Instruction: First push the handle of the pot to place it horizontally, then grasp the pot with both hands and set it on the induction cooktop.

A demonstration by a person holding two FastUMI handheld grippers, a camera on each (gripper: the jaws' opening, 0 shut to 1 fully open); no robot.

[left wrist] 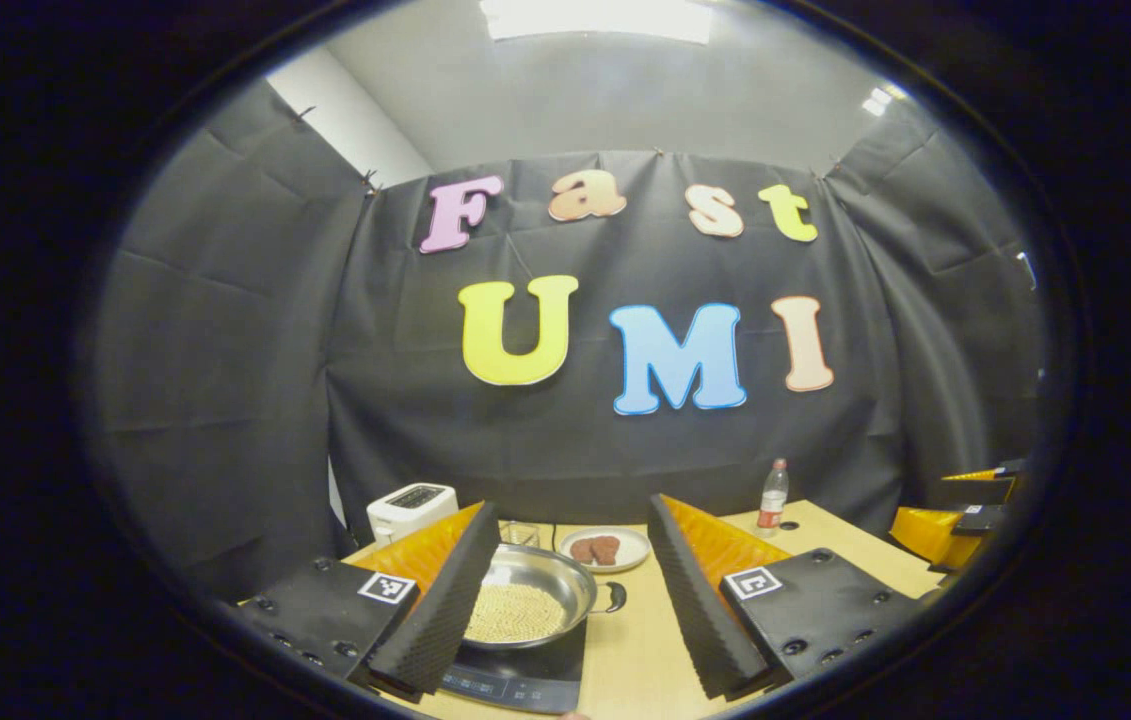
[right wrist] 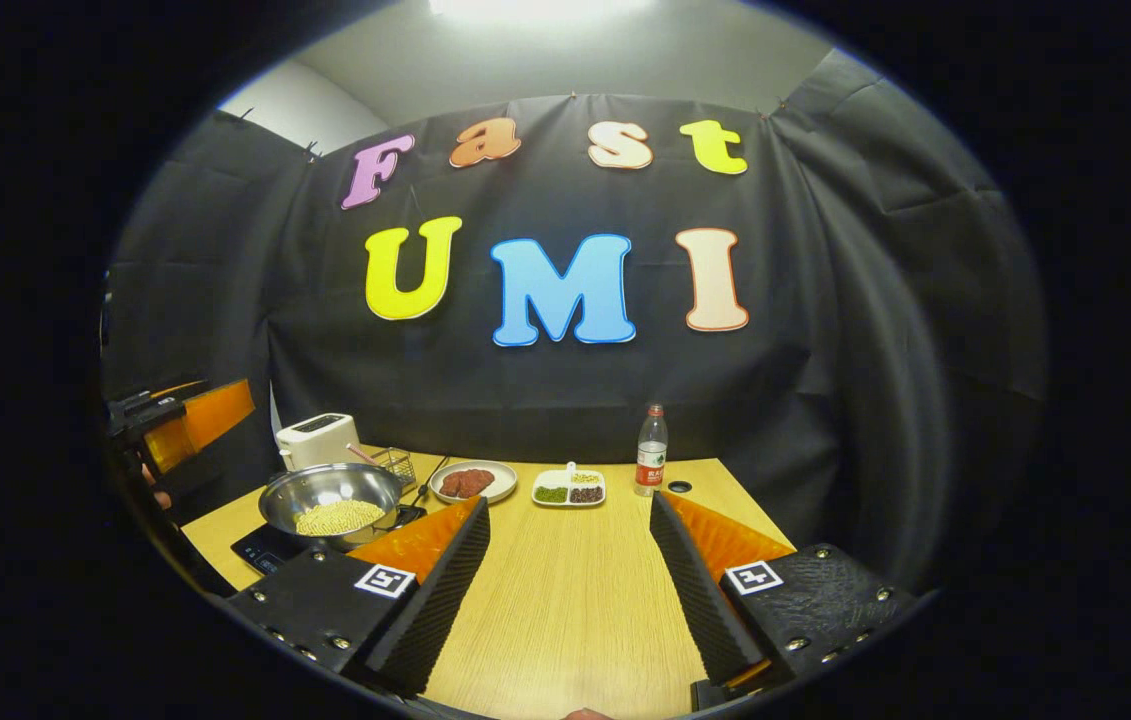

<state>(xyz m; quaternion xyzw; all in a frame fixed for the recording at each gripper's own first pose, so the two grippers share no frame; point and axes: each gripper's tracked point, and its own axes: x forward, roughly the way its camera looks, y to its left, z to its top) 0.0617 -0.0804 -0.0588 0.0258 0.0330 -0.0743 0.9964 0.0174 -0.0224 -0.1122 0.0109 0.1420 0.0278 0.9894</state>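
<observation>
A steel pot [left wrist: 525,595] holding pale yellow beans sits on the black induction cooktop [left wrist: 525,682], with one small dark handle [left wrist: 615,597] pointing right. My left gripper [left wrist: 572,535] is open just in front of it, and its left finger hides the pot's left side. In the right gripper view the pot [right wrist: 330,500] and cooktop [right wrist: 260,550] lie at the table's left. My right gripper [right wrist: 570,525] is open over bare table, well to the right of the pot. The left gripper [right wrist: 180,420] hovers at that view's far left edge, and the right gripper [left wrist: 965,510] at the left gripper view's right edge.
On the wooden table [right wrist: 575,610] stand a white toaster [right wrist: 318,438], a small wire rack [right wrist: 395,465], a plate of brown meat [right wrist: 472,481], a divided dish [right wrist: 570,487] and a water bottle [right wrist: 652,452] along the back. Black cloth walls close the booth.
</observation>
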